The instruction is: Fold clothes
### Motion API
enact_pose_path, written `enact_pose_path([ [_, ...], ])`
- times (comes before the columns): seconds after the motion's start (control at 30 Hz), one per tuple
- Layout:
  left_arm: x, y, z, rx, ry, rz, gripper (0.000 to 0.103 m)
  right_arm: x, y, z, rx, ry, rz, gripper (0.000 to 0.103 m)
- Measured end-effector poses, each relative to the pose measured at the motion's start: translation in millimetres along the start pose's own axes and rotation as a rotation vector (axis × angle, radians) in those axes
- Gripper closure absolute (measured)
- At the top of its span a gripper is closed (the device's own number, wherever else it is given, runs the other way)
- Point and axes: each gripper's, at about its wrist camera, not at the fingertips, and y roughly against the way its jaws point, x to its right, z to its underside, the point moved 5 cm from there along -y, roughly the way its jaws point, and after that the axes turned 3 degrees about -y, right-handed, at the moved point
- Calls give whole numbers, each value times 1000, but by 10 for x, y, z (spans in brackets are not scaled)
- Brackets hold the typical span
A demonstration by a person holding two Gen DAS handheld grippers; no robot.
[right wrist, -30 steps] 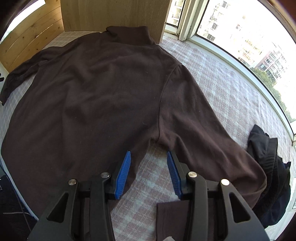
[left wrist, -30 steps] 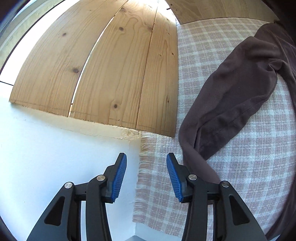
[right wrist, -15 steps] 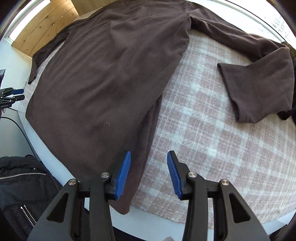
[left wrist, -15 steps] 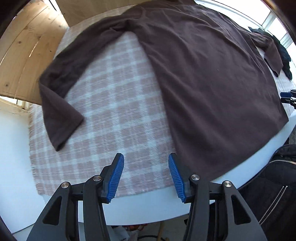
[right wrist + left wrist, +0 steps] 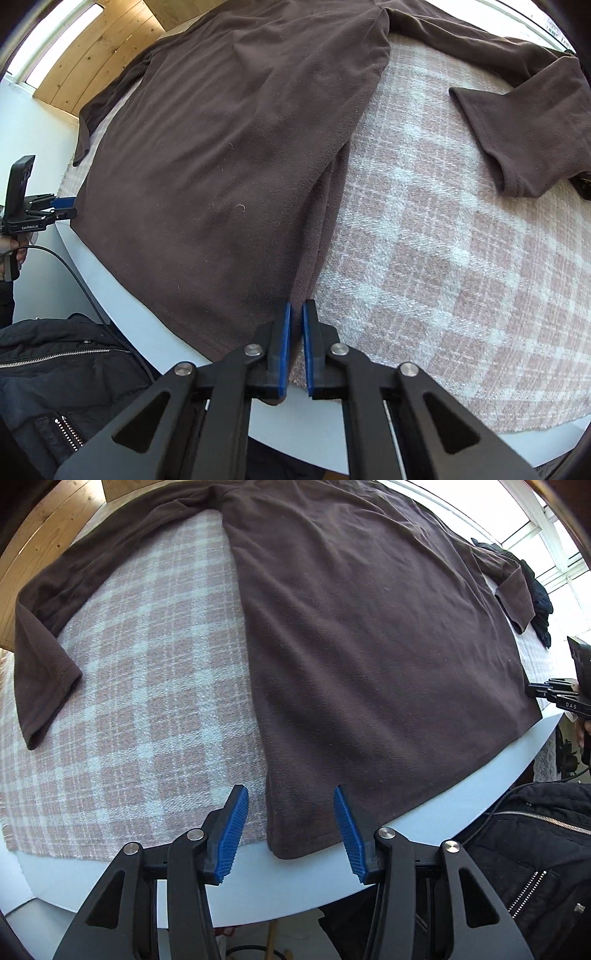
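Note:
A dark brown long-sleeved top (image 5: pixel 369 627) lies spread flat on a pink and white checked cloth (image 5: pixel 147 701), sleeves out to both sides. My left gripper (image 5: pixel 291 834) is open, its blue pads on either side of the top's bottom left hem corner at the table's front edge. My right gripper (image 5: pixel 296 347) is shut on the top's (image 5: pixel 229 147) bottom right hem corner. The left gripper also shows at the left edge of the right wrist view (image 5: pixel 55 208), and the right gripper at the right edge of the left wrist view (image 5: pixel 554 692).
The white table (image 5: pixel 461 812) has a curved front edge. A black zipped jacket (image 5: pixel 535 867) is below the front edge. A dark garment pile (image 5: pixel 539 602) lies at the far right. A wooden board (image 5: pixel 99 48) stands at the far left.
Both grippers have moved in to the top's bottom hem corners. The right gripper has shut on its corner. The left gripper stays open.

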Motion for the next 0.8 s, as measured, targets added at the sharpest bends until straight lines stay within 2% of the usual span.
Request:
enact_pose_path([
  [0.03, 40, -14, -5, 0, -5, 14, 90, 2, 22, -4, 2, -3, -7, 96],
  [0.07, 70, -7, -10, 7, -5, 25, 99, 1, 47, -11, 4, -5, -12, 96],
  [0.17, 163, 33, -20, 33, -2, 68, 98, -14, 159, -32, 12, 11, -10, 96],
  [0.23, 222, 146, 3, 64, 14, 129, 98, -1, 251, -40, 10, 18, 5, 97],
  [0.3, 205, 190, 73, 54, 27, 109, 93, 51, 284, -52, -35, 13, 35, 96],
  [0.33, 140, 193, 115, 38, 38, 51, 89, 60, 263, -48, -78, 33, 89, 95],
  [0.37, 57, 218, 149, 33, 54, -4, 77, 60, 265, -68, -106, 75, 178, 92],
  [0.4, -36, 273, 170, 46, 78, -42, 70, 55, 281, -101, -129, 116, 257, 86],
  [0.43, -136, 352, 178, 73, 111, -70, 60, 27, 350, -177, -126, 144, 288, 83],
  [0.57, -570, 675, 51, 215, 196, -203, 57, -307, 804, -878, -2, 206, 183, 79],
  [0.6, -711, 712, -10, 238, 203, -224, 57, -468, 847, -1108, 25, 246, 172, 75],
  [0.7, -1224, 708, -196, 266, 214, -278, 57, -959, 895, -1911, 95, 379, 158, 65],
  [0.8, -1563, 584, -354, 272, 216, -282, 57, -1410, 740, -2730, 132, 518, 163, 64],
])
